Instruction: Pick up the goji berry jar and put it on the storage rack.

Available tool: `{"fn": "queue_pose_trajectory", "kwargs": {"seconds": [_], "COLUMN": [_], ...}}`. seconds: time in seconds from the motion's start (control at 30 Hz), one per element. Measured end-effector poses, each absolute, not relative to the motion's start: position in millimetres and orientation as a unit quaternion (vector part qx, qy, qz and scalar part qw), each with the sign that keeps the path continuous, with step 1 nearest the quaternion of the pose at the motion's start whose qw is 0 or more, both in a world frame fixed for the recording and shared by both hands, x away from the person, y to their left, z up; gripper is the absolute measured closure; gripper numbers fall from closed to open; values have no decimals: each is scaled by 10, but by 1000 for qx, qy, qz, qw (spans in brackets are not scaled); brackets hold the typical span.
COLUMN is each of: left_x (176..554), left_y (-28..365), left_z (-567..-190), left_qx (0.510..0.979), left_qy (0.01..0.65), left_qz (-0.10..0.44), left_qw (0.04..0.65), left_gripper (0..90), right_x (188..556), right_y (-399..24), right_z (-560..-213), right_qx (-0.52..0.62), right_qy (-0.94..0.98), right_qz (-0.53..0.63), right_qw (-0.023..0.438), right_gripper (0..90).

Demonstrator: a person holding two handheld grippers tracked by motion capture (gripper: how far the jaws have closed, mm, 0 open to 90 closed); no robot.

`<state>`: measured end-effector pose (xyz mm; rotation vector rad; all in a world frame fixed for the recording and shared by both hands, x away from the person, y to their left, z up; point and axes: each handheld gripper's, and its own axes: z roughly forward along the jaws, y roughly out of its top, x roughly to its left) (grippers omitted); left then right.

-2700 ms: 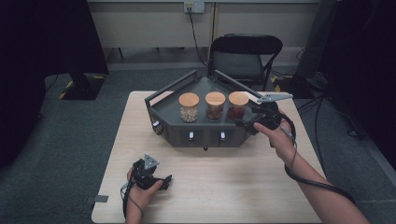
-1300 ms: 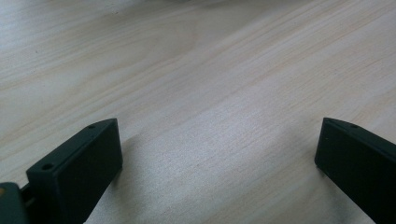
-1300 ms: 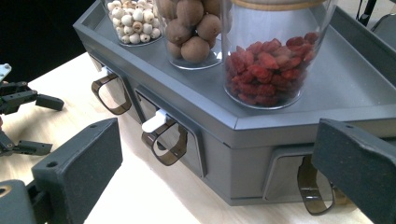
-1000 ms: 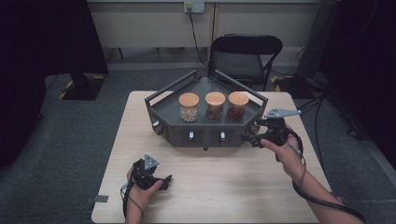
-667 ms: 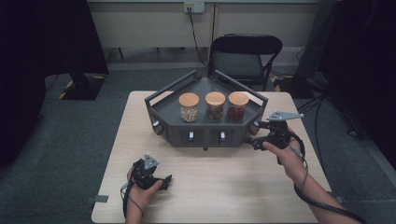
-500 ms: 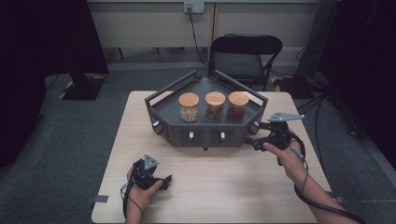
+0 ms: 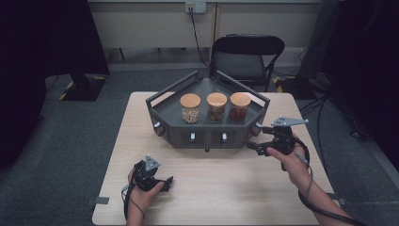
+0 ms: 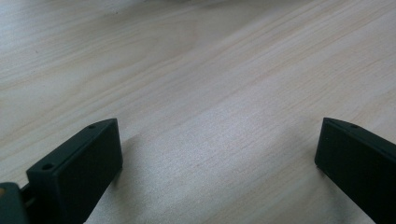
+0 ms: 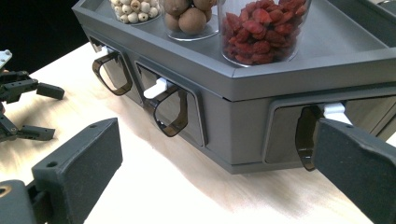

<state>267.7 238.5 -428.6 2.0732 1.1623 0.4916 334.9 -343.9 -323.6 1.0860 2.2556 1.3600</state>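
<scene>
A dark grey six-sided stand (image 7: 207, 129) holds three wood-lidded jars: pale seeds (image 7: 190, 108), brown balls (image 7: 217, 107) and red berries (image 7: 240, 107). My right gripper (image 7: 252, 145) hovers low at the stand's front right corner, open, with nothing between its jaws. In the right gripper view the stand's front wall (image 9: 233, 107) has several small drawers with dark loop handles (image 9: 170, 109); the right jaw overlaps the rightmost handle (image 9: 308, 140). My left gripper (image 7: 164, 181) rests near the table's front left, open over bare wood (image 8: 215, 116).
The light wooden table (image 7: 221, 188) has free room across its front half. A black chair (image 7: 247, 56) stands behind the table. Cables trail from both grippers. The left gripper (image 9: 21, 105) also shows far off in the right gripper view.
My right gripper has come down from beside the red-berry jar to the table level at the stand's front right corner. The left gripper has stayed put.
</scene>
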Motion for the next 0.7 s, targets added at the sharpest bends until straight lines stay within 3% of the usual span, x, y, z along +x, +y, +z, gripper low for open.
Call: {"fn": "queue_pose_trajectory", "kwargs": {"seconds": [0.7], "left_x": [2677], "left_y": [2384], "left_z": [-4286], "left_qx": [800], "left_qy": [449], "left_qz": [190], "left_qw": [350], "left_gripper": [0], "right_x": [3187], "right_y": [-3572], "right_z": [-3251], "right_qx": [380], "right_qy": [781], "right_qz": [471], "right_qw": [151], "right_gripper": [8]}}
